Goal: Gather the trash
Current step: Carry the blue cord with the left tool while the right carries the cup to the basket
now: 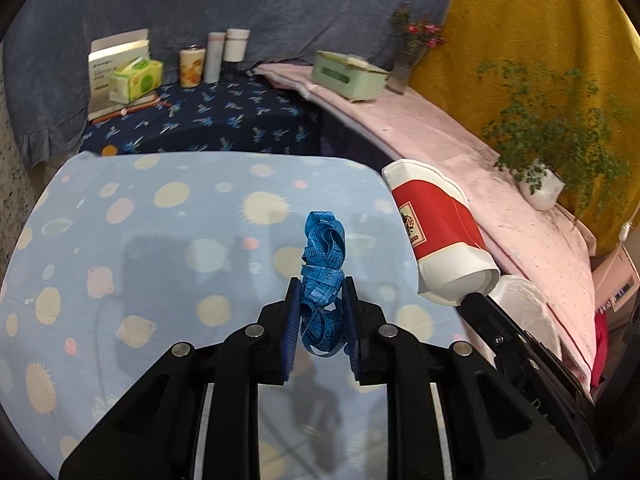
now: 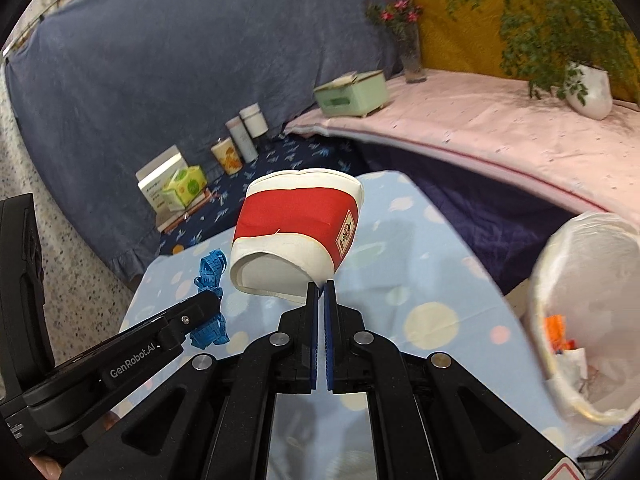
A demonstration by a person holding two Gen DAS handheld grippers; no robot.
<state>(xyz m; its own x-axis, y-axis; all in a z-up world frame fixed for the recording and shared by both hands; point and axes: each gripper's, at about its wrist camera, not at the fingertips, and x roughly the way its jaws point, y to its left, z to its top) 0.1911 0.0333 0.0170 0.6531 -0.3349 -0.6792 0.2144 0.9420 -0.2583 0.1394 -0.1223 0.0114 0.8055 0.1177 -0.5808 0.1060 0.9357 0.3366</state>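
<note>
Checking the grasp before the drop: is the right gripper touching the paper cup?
Touching. The right wrist view shows the right gripper pinching the rim of the paper cup between its fingers, holding it off the table.

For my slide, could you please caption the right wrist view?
Right gripper pinches a crushed paper cup beside the lined trash bin.

trash bin [image 2: 592, 312]: right side cut off by frame edge, contents blurred, only orange scraps tell | paper cup [image 1: 440, 236]: rim hidden behind right tool [image 1: 476, 300] | white box [image 1: 102, 76]: print too small to read | tape measure [image 2: 210, 268]: lower loops hidden behind left tool [image 2: 204, 304]
</note>
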